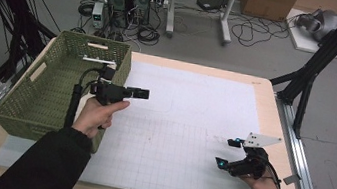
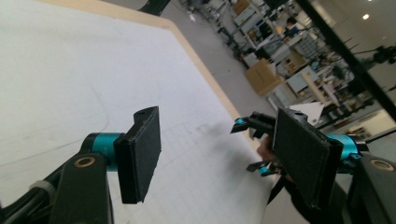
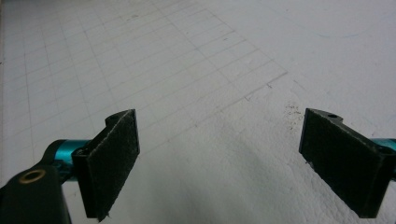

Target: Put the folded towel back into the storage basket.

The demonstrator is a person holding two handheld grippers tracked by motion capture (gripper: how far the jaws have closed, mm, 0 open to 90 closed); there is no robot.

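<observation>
Green wicker basket sits at the table's left end in the high view, on a white gridded sheet. A white bar lies inside it near the far wall. The left gripper hangs just beside the basket's right wall, above the sheet, fingers pointing right. The right gripper is low over the sheet near the table's right edge, well apart from the basket, fingers spread and empty.

From the left gripper view, the left gripper has its fingers wide apart with nothing between them, above the bare sheet. The right gripper shows beyond them.

From the right gripper view, the right gripper holds its fingers wide and empty over the sheet.
</observation>
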